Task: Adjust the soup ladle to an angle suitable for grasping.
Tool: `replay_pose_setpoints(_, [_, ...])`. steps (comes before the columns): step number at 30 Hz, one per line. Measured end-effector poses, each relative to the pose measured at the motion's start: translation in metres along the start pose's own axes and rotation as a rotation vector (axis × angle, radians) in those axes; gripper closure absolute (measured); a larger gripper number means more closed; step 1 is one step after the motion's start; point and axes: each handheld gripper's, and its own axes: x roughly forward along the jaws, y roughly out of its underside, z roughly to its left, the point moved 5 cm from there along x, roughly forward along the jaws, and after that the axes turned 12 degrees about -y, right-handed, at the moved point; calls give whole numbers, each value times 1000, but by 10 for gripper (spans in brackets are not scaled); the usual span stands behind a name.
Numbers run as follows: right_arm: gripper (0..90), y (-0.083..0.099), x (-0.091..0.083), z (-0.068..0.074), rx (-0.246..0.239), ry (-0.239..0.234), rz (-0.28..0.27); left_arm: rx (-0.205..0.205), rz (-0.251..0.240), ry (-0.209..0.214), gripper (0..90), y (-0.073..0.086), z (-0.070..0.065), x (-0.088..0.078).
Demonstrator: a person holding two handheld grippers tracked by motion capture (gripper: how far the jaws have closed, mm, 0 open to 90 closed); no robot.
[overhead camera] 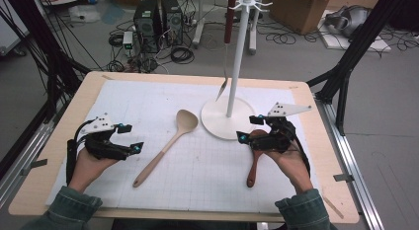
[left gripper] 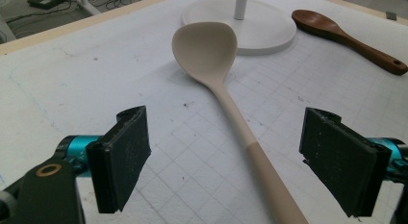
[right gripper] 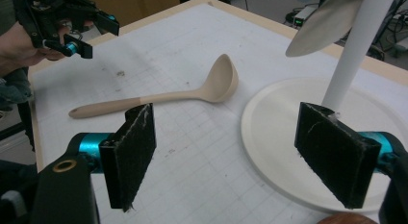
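Both tongs are gaping wide and empty — right tongs hovering over the brown spoon, left tongs facing the pale spoon.

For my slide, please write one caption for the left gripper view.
Open left tongs frame a pale beige wooden ladle lying on the white gridded mat.

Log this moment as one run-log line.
left tongs: open, nothing held | right tongs: open, above dark wooden spoon | pale spoon: flat on mat | white stand: one utensil hanging
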Motion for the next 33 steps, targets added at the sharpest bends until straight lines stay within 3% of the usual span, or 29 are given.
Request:
replay_pose_setpoints(20, [216, 47, 7, 7, 14, 46, 8, 22, 34, 36, 308, 10, -17, 12])
replay_pose_setpoints(29, [216, 57, 7, 11, 19, 58, -3, 52, 93, 80, 423, 24, -31, 22])
replay_pose_setpoints(33, [217, 60, 5, 11, 17, 68, -14, 65, 125, 81, 462, 30, -34, 27])
